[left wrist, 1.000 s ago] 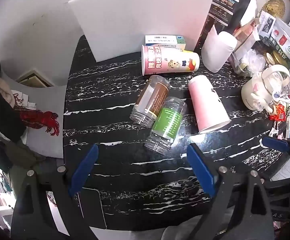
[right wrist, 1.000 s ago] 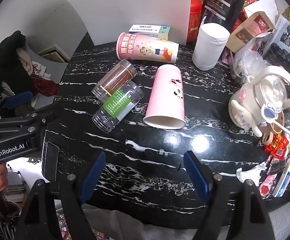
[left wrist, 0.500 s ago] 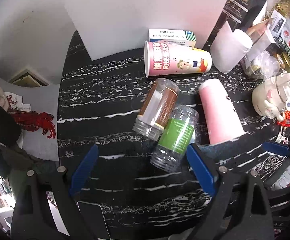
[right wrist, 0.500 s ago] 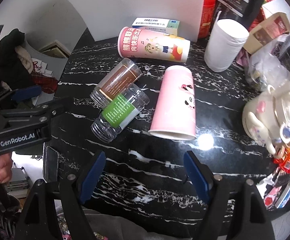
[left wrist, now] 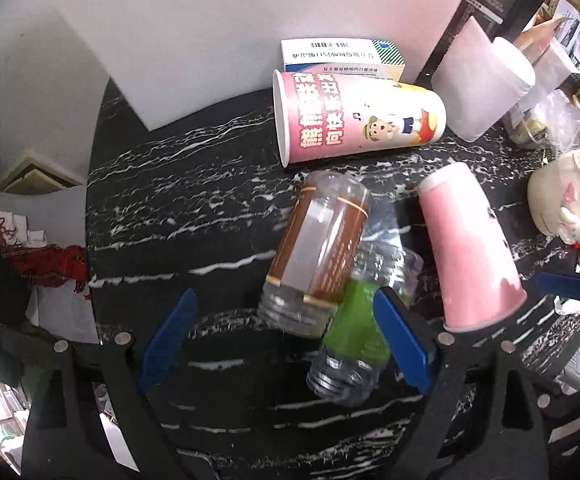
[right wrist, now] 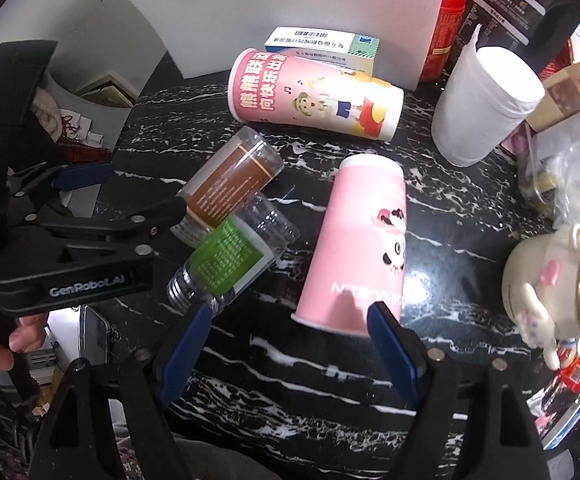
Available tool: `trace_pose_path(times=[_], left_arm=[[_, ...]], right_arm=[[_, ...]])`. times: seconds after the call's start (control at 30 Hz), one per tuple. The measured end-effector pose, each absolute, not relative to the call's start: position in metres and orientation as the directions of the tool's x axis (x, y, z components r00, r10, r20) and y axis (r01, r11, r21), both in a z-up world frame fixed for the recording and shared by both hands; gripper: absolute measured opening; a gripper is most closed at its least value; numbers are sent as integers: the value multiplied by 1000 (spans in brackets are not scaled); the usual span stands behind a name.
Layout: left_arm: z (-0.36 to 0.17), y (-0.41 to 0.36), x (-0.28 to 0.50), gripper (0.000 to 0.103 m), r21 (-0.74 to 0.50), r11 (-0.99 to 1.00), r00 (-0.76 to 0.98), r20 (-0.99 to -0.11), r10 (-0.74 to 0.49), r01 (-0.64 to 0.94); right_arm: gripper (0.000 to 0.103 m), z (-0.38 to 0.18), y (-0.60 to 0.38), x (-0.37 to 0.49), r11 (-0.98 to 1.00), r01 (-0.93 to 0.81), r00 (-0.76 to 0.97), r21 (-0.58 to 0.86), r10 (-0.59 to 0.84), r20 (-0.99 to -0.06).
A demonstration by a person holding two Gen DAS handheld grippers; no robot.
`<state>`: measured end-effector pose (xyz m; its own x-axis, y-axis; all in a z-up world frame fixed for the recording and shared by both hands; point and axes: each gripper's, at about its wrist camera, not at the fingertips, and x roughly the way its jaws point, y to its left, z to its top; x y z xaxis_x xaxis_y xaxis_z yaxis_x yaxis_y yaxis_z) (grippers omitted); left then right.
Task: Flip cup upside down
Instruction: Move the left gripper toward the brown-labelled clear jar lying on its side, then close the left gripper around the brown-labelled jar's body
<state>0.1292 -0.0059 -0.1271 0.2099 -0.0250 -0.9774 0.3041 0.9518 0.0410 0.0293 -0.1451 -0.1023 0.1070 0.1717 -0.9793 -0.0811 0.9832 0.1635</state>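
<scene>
Black marble table point(right wrist: 470, 216) carries a pink cup point(right wrist: 364, 244) lying on its side, its open mouth toward the right gripper point(right wrist: 290, 344), which is wide open and holds nothing. Left gripper point(left wrist: 285, 336) is also wide open and empty, just above two plastic jars point(left wrist: 322, 248).

A black table point(right wrist: 470, 216) veined with white carries a pink panda cup point(right wrist: 364, 240) on its side, a taller printed cup point(right wrist: 314, 94) also lying down, two clear jars point(right wrist: 229, 196) (touching), a white paper roll point(right wrist: 486, 104) and a cream teapot point(right wrist: 550, 280).
</scene>
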Motion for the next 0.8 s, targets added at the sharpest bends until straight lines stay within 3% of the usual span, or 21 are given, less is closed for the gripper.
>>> trace_pose_path(times=[0.6, 0.8], left_arm=[[-191, -24, 163, 90, 44, 938, 104, -995, 9, 345], [-207, -20, 168, 90, -16, 943, 58, -998, -38, 334]], right_arm=[[81, -130, -165, 54, 984, -58, 88, 166, 170, -981], [81, -134, -174, 55, 985, -41, 87, 170, 173, -981]])
